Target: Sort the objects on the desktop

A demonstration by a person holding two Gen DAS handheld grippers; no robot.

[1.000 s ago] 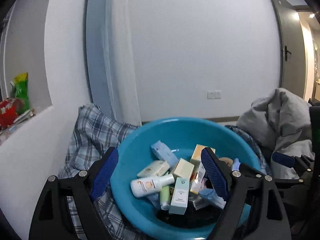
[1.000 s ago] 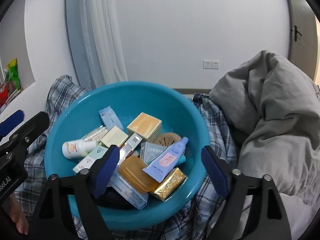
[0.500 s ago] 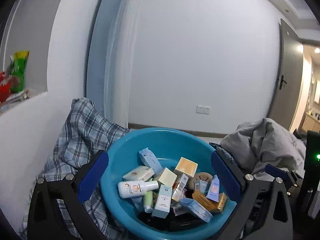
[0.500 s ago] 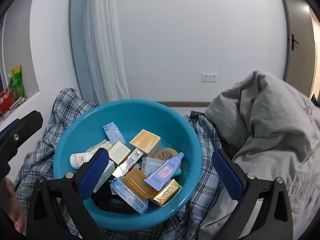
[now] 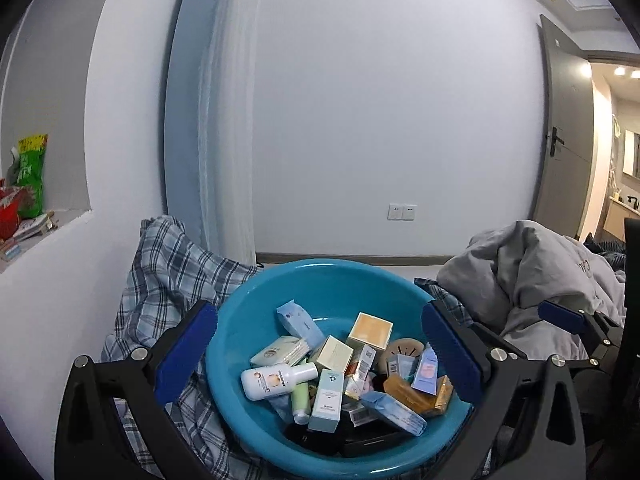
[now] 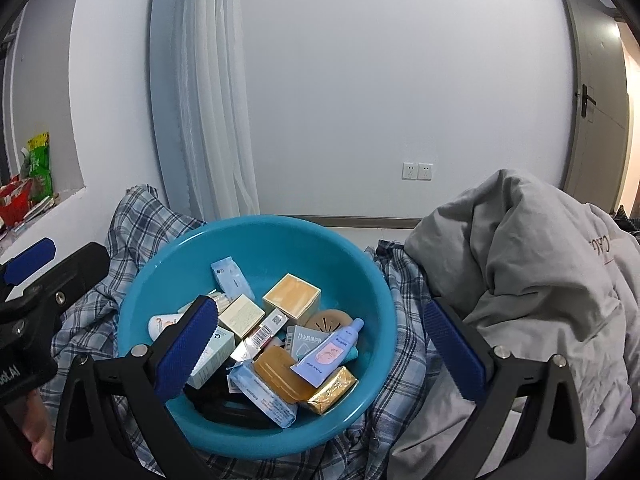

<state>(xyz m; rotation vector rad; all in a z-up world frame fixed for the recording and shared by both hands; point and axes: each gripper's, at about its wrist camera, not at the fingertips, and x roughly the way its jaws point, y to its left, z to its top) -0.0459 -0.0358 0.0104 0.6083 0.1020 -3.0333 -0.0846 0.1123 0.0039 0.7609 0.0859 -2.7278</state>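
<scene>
A teal plastic basin (image 5: 332, 280) (image 6: 280, 236) sits on a plaid cloth, heaped with several small boxes, tubes and bottles. Among them lie a white bottle (image 5: 276, 380), an orange-topped box (image 6: 292, 295) and a pale blue tube (image 6: 330, 350). My left gripper (image 5: 316, 344) hangs open above the basin, its blue pads wide apart and bare. My right gripper (image 6: 320, 336) is open as well, over the basin's near right side, nothing between its pads. The left gripper's black body and blue pad (image 6: 28, 260) show at the left edge of the right wrist view.
The plaid cloth (image 5: 168, 272) spreads left of and under the basin. A grey quilt (image 6: 532, 280) is piled on the right. A white wall, a curtain (image 6: 212, 100) and a grey door (image 6: 596, 92) stand behind. Snack bags (image 5: 28, 176) lie on a ledge at far left.
Both grippers have opened wider and risen, so the basin sits lower and smaller in each view. Nothing in the basin has shifted.
</scene>
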